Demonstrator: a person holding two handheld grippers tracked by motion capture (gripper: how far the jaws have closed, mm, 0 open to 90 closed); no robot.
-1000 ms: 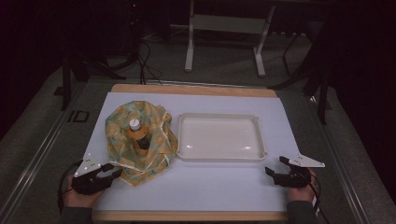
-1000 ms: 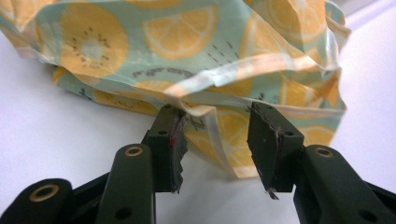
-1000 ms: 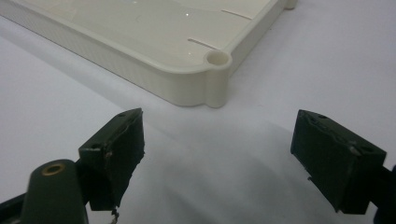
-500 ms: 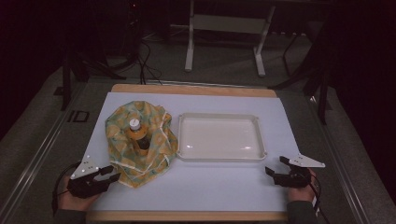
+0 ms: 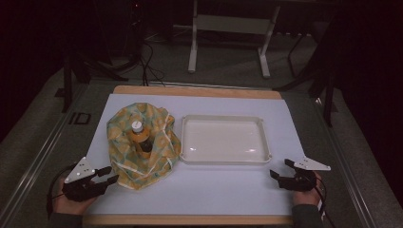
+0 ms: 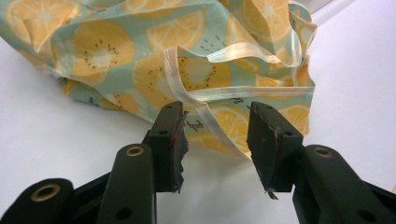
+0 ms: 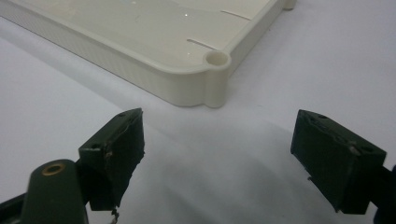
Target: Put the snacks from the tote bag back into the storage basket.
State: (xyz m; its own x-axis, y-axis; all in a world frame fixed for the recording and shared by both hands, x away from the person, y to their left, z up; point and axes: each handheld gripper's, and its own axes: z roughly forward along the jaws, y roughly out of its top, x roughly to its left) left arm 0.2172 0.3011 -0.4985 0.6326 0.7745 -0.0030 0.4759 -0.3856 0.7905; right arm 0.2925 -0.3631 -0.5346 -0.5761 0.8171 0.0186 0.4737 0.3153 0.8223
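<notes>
A soft bag (image 5: 152, 156) printed with orange and kiwi slices lies crumpled at the left of the white table top (image 5: 218, 190). An amber bottle (image 5: 139, 137) with a white cap stands upright inside it. My left gripper (image 5: 108, 175) is open just left of the bag's near corner. In the left gripper view the bag (image 6: 116, 56) lies right ahead, and its pale hem runs down between the tips of the open left gripper (image 6: 217, 126). My right gripper (image 5: 280, 169) is open over bare table, near the tray's near right corner. The right gripper (image 7: 217, 135) holds nothing.
A shallow cream tray (image 5: 223, 161) sits mid-table to the right of the bag, and its rounded corner (image 7: 215, 60) lies just ahead of the right jaws. A wooden strip (image 5: 190, 90) borders the far table edge. Stands and cables fill the dark floor beyond.
My left gripper has drawn a little leftward and toward the near edge, staying at the bag's corner. The right gripper, bag and tray have not moved.
</notes>
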